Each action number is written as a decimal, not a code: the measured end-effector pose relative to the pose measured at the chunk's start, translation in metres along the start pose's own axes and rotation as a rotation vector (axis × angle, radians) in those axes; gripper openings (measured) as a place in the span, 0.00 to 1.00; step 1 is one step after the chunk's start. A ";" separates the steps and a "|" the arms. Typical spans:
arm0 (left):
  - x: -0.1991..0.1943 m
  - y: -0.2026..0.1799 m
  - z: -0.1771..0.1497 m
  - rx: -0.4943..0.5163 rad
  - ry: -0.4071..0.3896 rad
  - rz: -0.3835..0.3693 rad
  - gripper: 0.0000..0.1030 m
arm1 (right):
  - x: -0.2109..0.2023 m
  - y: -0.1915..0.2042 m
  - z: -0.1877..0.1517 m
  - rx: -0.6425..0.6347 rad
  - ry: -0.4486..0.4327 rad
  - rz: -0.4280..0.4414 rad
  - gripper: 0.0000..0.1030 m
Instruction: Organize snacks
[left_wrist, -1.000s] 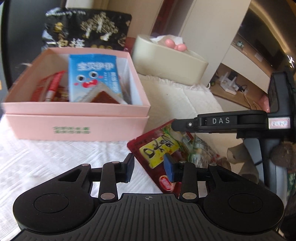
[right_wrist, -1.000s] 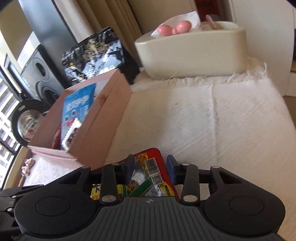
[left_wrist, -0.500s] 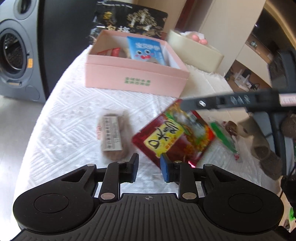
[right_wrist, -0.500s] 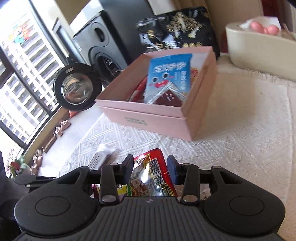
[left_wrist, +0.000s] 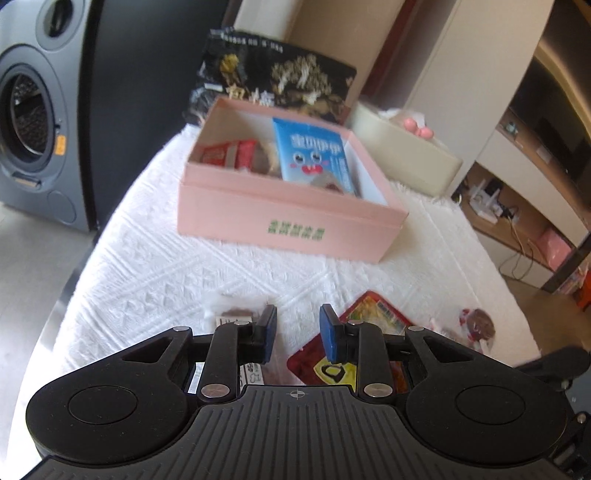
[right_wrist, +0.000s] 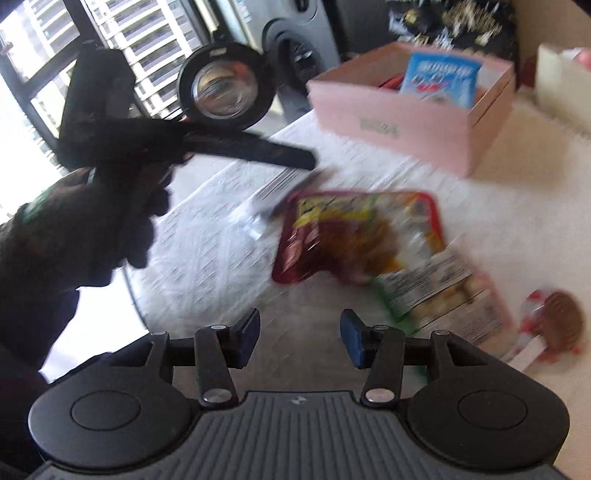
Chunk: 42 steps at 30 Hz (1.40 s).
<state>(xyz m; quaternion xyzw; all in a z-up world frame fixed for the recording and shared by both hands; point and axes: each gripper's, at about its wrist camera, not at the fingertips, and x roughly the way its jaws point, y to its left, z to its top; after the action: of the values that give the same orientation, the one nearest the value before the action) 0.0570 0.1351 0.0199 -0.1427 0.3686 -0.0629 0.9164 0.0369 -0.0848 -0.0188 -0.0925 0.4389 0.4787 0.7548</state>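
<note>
Our right tool (right_wrist: 299, 334) is opening, empty; the left tool (left_wrist: 297, 332) is narrowly parted, empty. The red pouch (right_wrist: 354, 236) at frame centre looks light, crinkly and slippery, so we would pinch its flat edge.

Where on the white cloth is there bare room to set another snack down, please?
The cloth is bare between the pink box and the brown snack pack. Near the red packet and round snack it is crowded.

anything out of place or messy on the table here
Yes. Several snacks lie loose on the white cloth instead of in the pink box: a red packet lying askew, partly covering another packet, a brown round snack, and a small wrapped one. Nothing looks spilled or torn.
</note>
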 end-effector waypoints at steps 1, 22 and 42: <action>0.002 0.000 -0.004 0.000 0.015 -0.007 0.28 | 0.001 -0.001 0.002 -0.006 -0.009 -0.034 0.47; -0.005 -0.022 -0.019 0.093 0.027 -0.008 0.28 | -0.010 -0.023 0.003 0.076 -0.041 -0.055 0.58; -0.029 -0.030 -0.041 0.183 -0.059 0.208 0.28 | 0.012 -0.027 0.022 0.109 -0.160 -0.280 0.70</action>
<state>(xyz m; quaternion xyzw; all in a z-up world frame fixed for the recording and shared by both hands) 0.0072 0.1040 0.0204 -0.0213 0.3471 0.0033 0.9376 0.0733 -0.0790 -0.0220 -0.0733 0.3854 0.3502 0.8506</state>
